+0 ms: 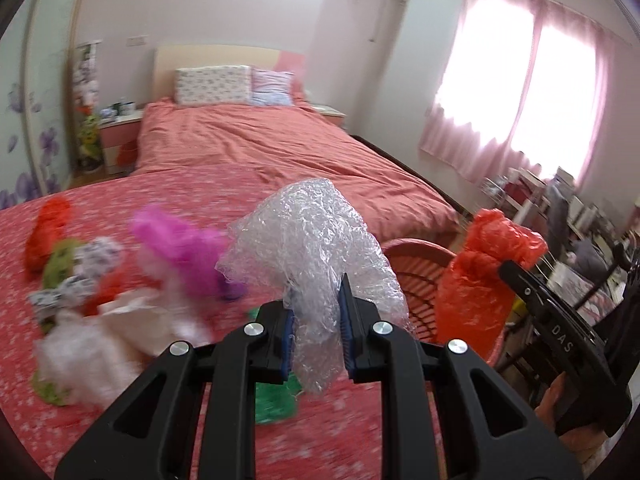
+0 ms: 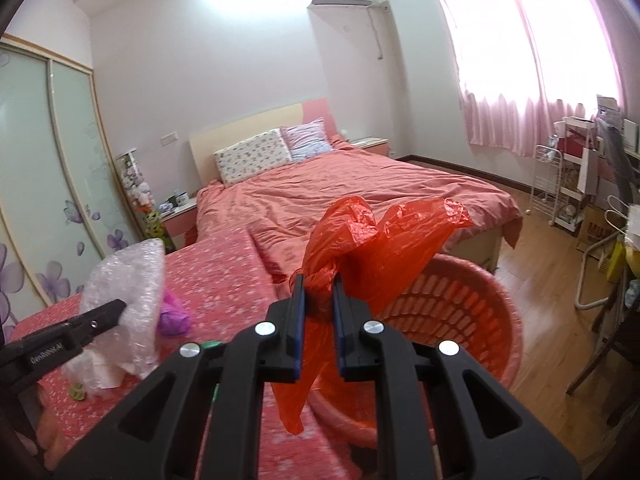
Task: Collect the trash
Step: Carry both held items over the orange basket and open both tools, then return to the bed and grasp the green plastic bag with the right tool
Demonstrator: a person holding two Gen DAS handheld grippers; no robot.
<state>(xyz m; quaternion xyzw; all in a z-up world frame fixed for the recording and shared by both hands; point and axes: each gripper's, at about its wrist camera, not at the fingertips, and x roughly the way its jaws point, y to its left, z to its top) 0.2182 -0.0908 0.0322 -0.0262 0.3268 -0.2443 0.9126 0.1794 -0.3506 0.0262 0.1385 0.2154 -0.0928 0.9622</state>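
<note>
My left gripper (image 1: 318, 312) is shut on a crumpled wad of clear bubble wrap (image 1: 316, 240), held above the pink flowered cloth. My right gripper (image 2: 318, 300) is shut on a knotted red plastic bag (image 2: 372, 240) that hangs over the near rim of the pink slatted basket (image 2: 480, 320). In the left wrist view the red bag (image 1: 480, 276) and the right gripper (image 1: 505, 266) show at the right, in front of the basket (image 1: 420, 280). The right wrist view shows the left gripper (image 2: 118, 307) with the bubble wrap (image 2: 128, 292) at the left.
More trash lies on the flowered cloth (image 1: 120, 420): a pink bag (image 1: 180, 244), a red bag (image 1: 48, 232), green (image 1: 272, 400) and white (image 1: 92, 344) scraps. A bed (image 2: 340, 192) stretches behind. A white cart (image 2: 560, 184) and chair stand on the wooden floor (image 2: 560, 380) at right.
</note>
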